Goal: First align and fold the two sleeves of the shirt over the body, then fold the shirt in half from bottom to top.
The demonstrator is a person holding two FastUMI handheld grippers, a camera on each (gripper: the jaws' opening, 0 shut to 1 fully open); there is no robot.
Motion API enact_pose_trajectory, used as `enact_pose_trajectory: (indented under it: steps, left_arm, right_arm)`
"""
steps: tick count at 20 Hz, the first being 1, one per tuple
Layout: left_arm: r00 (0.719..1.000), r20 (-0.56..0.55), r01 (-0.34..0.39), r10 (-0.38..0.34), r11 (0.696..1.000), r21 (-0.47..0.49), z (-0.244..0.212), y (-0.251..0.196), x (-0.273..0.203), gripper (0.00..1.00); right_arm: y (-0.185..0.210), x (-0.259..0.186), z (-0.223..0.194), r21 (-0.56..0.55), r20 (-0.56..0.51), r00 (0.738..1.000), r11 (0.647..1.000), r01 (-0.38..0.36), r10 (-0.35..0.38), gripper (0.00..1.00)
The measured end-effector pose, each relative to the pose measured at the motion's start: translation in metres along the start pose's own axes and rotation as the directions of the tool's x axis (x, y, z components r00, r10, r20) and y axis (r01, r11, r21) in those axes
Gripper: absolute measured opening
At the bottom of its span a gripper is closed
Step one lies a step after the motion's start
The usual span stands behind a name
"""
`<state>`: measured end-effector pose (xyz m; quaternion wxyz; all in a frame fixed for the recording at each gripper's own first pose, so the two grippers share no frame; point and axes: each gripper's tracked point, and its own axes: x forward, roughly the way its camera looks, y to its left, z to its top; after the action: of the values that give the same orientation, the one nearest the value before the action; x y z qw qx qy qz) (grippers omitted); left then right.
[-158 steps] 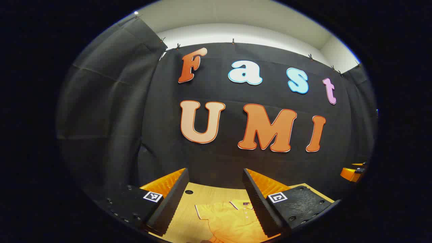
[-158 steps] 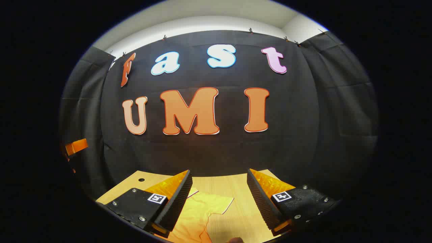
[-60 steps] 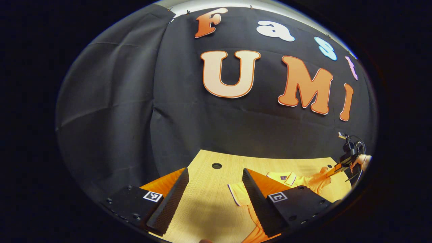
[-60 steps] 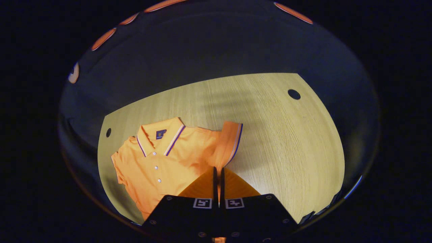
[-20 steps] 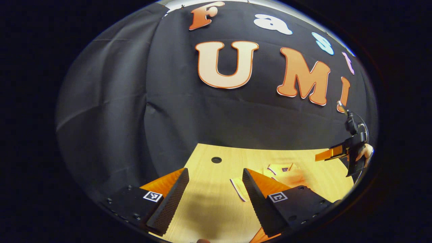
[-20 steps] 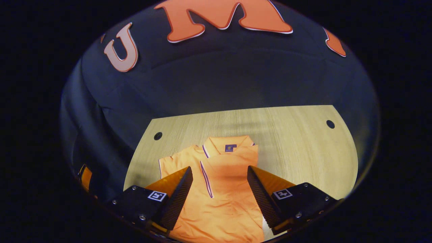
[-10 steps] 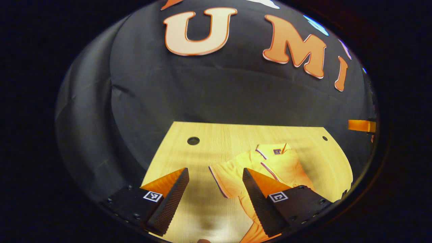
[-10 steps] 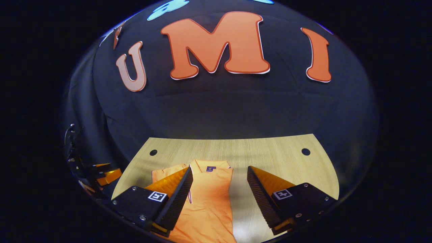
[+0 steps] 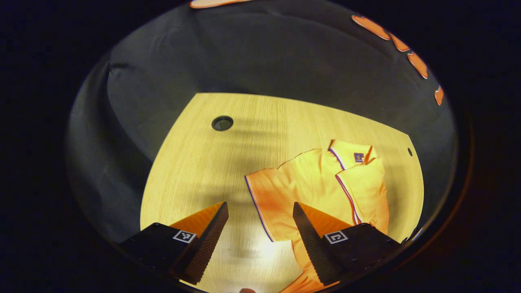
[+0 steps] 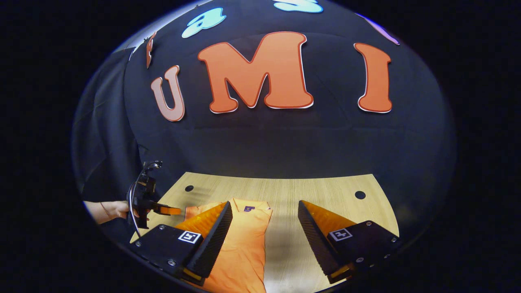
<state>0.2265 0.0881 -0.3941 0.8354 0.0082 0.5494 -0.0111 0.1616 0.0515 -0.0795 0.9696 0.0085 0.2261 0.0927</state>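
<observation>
With fingers apart, the left gripper (image 9: 260,228) should pinch the polo shirt's (image 9: 309,187) flat sleeve (image 9: 270,199) at 1 o'clock by its edge.

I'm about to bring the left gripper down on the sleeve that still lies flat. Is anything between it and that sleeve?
Nothing visible. In the left gripper view the left gripper is open above bare table, and the unfolded sleeve of the shirt lies flat just ahead of its fingers with nothing on it.
</observation>
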Motion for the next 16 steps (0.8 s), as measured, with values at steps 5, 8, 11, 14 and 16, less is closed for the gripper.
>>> enact_pose_trajectory:
  steps: [5,8,11,14,16]
  left_arm:
    - [0.983,-0.175,-0.068,0.062,0.997,-0.030,-0.029,0.011,0.044,0.99]
    - [0.971,-0.215,-0.115,0.108,0.993,-0.020,-0.037,0.013,0.055,0.99]
    - [0.970,-0.216,-0.115,0.109,0.993,-0.016,-0.033,0.012,0.054,0.96]
    - [0.971,-0.216,-0.107,0.099,0.994,-0.027,-0.033,0.000,0.053,0.62]
    - [0.972,-0.213,-0.108,0.100,0.994,-0.027,-0.034,-0.006,0.058,0.27]
  right_arm:
    - [-0.019,0.002,-0.010,0.029,-0.023,1.000,1.000,-0.001,0.001,0.99]
    - [-0.027,0.006,-0.017,0.051,-0.038,0.999,0.999,-0.002,0.004,0.99]
    - [-0.032,0.008,-0.022,0.063,-0.048,0.999,0.998,-0.002,0.005,0.99]
    - [-0.035,0.009,-0.022,0.075,-0.045,0.999,0.997,-0.007,0.010,0.99]
    - [-0.037,0.008,-0.022,0.078,-0.040,0.999,0.997,-0.003,0.006,0.99]
